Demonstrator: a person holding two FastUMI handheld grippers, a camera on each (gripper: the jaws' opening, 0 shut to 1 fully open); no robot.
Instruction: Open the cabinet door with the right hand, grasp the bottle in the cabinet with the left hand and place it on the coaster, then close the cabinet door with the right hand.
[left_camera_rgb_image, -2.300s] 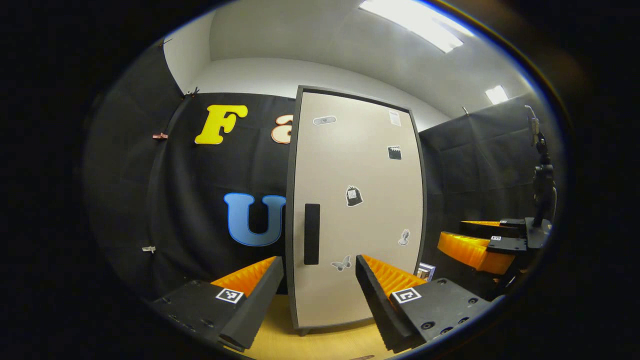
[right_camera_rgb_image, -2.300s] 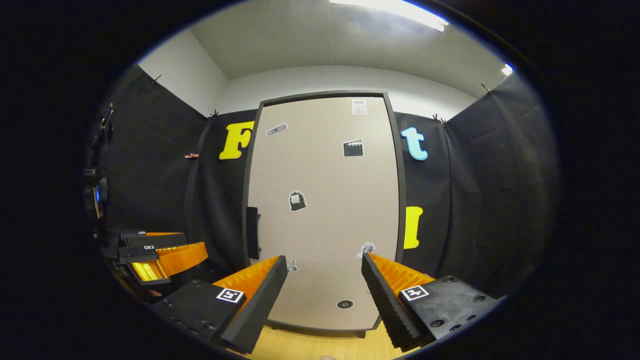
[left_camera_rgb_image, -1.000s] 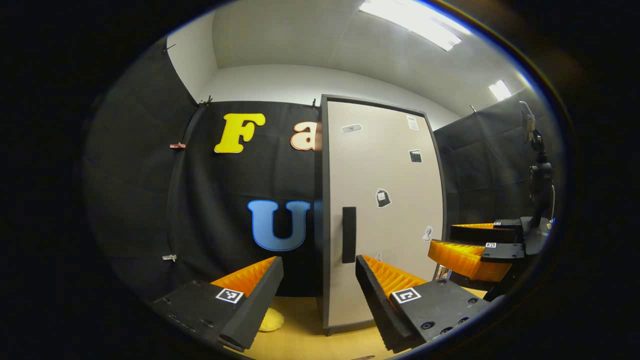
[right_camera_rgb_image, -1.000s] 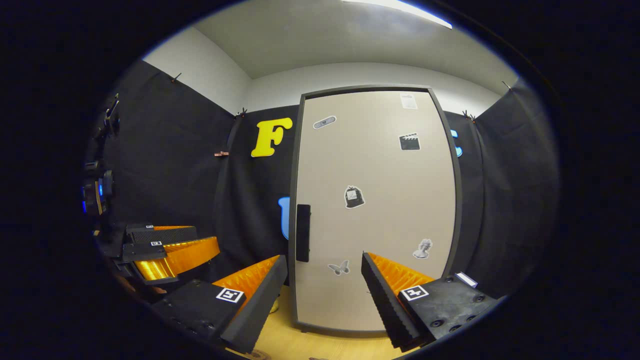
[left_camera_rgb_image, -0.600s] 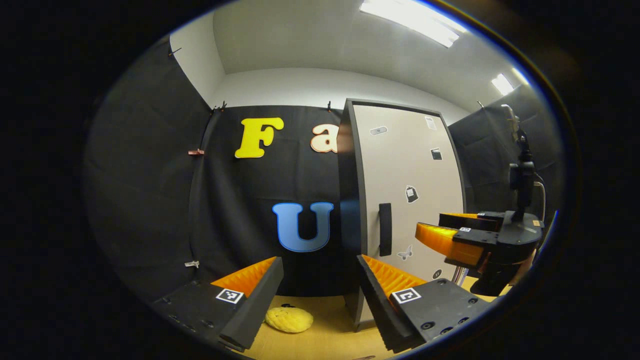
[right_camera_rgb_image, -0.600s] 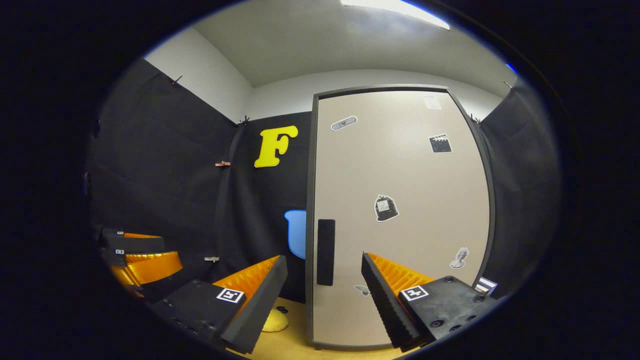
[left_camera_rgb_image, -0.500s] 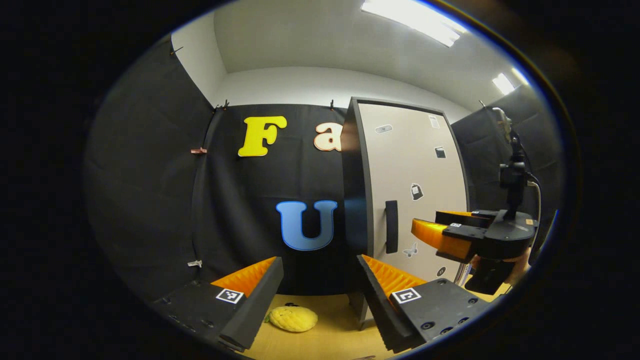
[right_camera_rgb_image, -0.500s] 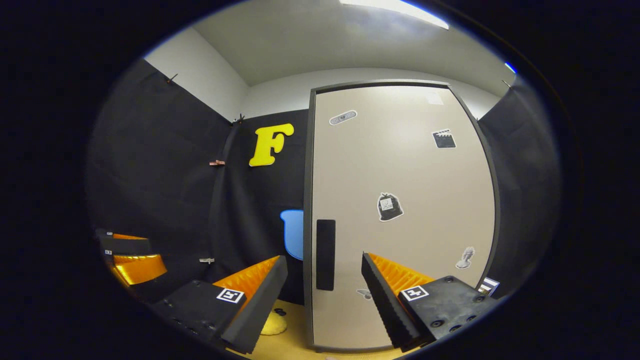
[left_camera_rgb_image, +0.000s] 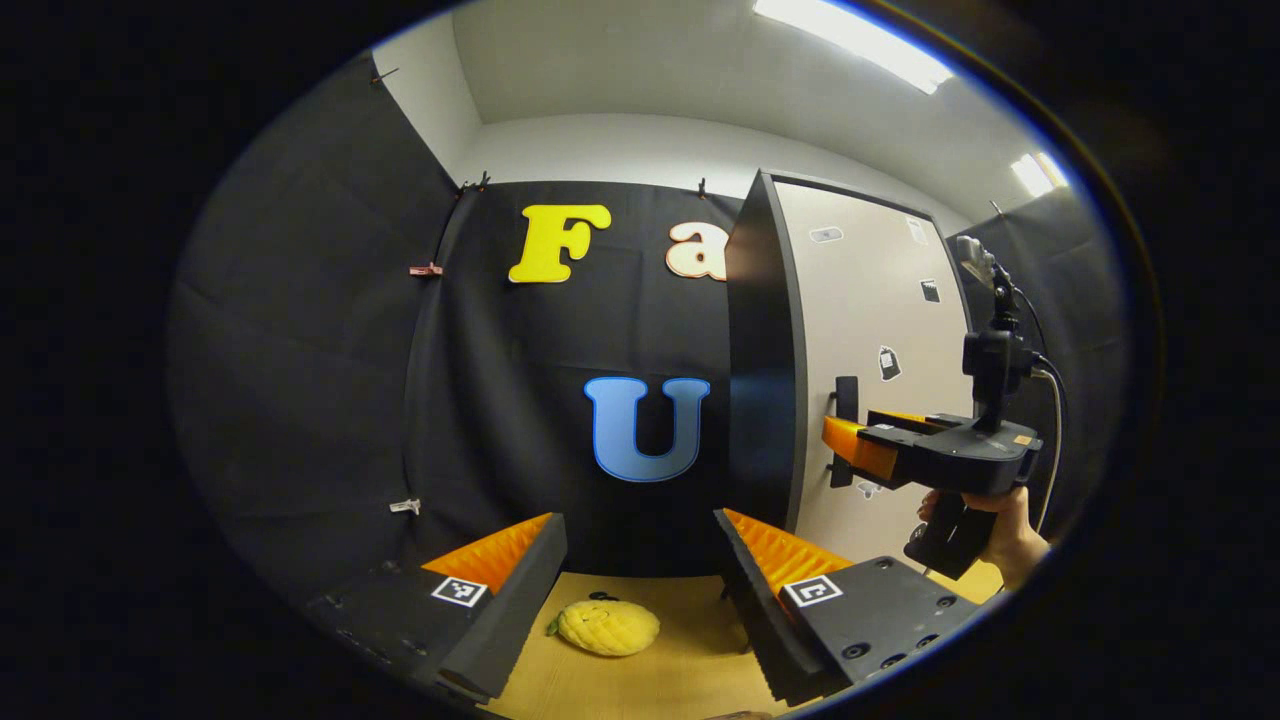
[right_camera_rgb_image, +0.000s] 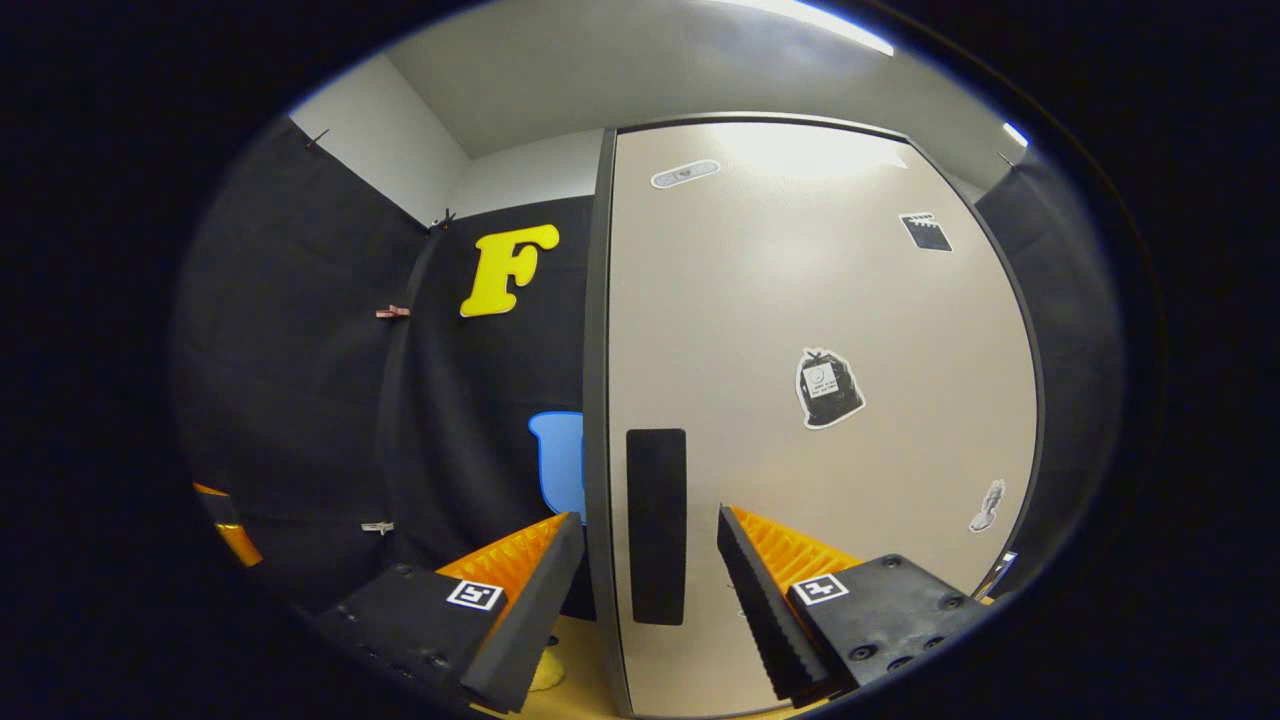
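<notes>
Your cabinet (right_camera_rgb_image: 820, 300) stands shut at the far right of the tabletop (left_camera_rgb_image: 640, 680), its door handle (right_camera_rgb_image: 656, 525) lined up between the spread fingers of your right tool (right_camera_rgb_image: 645, 590), while your left tool (left_camera_rgb_image: 635, 590) hangs released above a yellow toy (left_camera_rgb_image: 607, 627).

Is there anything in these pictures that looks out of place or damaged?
Nothing looks damaged or spilled. One small oddity: a yellow pineapple-like soft toy lies loose on the wooden table left of the cabinet. The cabinet door looks closed and straight.
</notes>
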